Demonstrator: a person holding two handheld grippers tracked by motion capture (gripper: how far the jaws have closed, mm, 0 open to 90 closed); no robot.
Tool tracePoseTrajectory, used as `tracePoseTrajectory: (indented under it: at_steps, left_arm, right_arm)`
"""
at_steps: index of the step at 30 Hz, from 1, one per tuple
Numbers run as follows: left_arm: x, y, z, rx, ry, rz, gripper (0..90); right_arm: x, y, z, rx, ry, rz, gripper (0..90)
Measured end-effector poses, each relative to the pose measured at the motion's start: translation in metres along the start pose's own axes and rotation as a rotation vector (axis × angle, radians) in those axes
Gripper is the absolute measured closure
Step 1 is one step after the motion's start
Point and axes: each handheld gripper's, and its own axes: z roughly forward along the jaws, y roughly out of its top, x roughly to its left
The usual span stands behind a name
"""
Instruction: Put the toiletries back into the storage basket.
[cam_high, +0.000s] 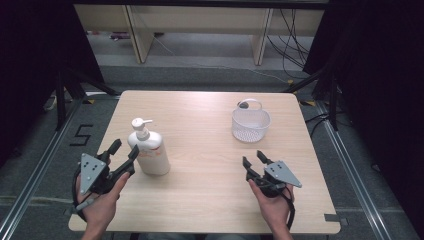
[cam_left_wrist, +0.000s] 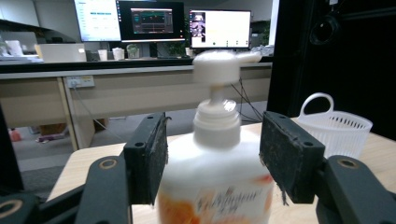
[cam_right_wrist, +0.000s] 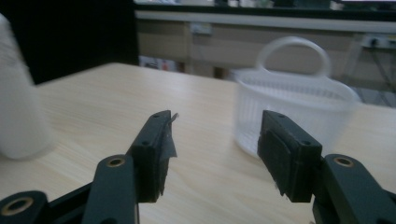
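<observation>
— Where was the pump bottle (cam_high: 150, 150)?
— Upright on the surface's (cam_high: 200, 200) left, between my left claw's (cam_high: 125, 149) open pads, seemingly untouched. My right claw (cam_high: 252, 161) was part-open, empty, facing the white basket (cam_high: 250, 123).

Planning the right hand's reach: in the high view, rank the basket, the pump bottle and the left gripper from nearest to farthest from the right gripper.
From the right gripper:
1. Basket, just beyond it, table's far right.
2. Pump bottle, standing to its left.
3. Left gripper, farthest left, around the bottle.
</observation>
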Motion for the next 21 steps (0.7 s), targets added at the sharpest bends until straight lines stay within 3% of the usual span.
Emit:
tracePoseTrajectory:
  at_steps: [1,2,4,6,9,10,11,12,14,16,18,19,20,21]
  left_arm:
    - [0.000,0.000,0.000,0.000,0.000,0.000,40.9]
    - [0.006,-0.008,-0.006,0.008,0.011,0.009,40.9]
    - [0.010,-0.015,-0.010,0.017,0.019,0.007,40.9]
    - [0.017,-0.028,-0.016,0.041,0.033,0.014,40.8]
    - [0.024,-0.045,-0.021,0.065,0.039,0.020,40.7]
    - [0.025,-0.054,-0.023,0.088,0.054,0.001,40.7]
    - [0.027,-0.060,-0.024,0.093,0.055,-0.004,40.7]
    - [0.029,-0.067,-0.025,0.099,0.055,-0.004,40.6]
    - [0.031,-0.077,-0.024,0.117,0.051,-0.011,40.5]
    - [0.035,-0.086,-0.022,0.135,0.036,-0.032,40.2]
    - [0.036,-0.092,-0.019,0.143,0.031,0.004,40.5]
    - [0.036,-0.094,-0.018,0.141,0.030,-0.025,41.3]
    - [0.037,-0.095,-0.016,0.133,0.028,-0.053,41.1]
    - [0.040,-0.095,-0.015,0.127,0.025,-0.033,41.1]
  right_arm:
    - [0.000,0.000,0.000,0.000,0.000,0.000,45.6]
    - [0.024,0.020,0.006,0.010,0.052,-0.009,46.5]
    - [0.029,0.024,0.009,0.007,0.078,-0.002,46.6]
    - [0.051,0.043,0.020,-0.012,0.136,-0.040,47.1]
    - [0.081,0.064,0.035,-0.017,0.200,-0.046,47.5]
    - [0.102,0.077,0.045,-0.026,0.243,-0.054,47.7]
    - [0.102,0.077,0.045,-0.026,0.243,-0.054,47.7]
    - [0.122,0.088,0.054,-0.038,0.274,-0.069,48.5]
    - [0.129,0.091,0.059,-0.052,0.289,-0.078,48.8]
    - [0.150,0.098,0.070,-0.051,0.315,-0.074,49.7]
    - [0.166,0.103,0.082,-0.044,0.336,-0.085,50.1]
    - [0.174,0.105,0.087,-0.048,0.333,-0.059,50.2]
    - [0.177,0.106,0.091,-0.038,0.336,-0.074,50.2]
    - [0.181,0.108,0.096,-0.035,0.332,-0.071,50.2]
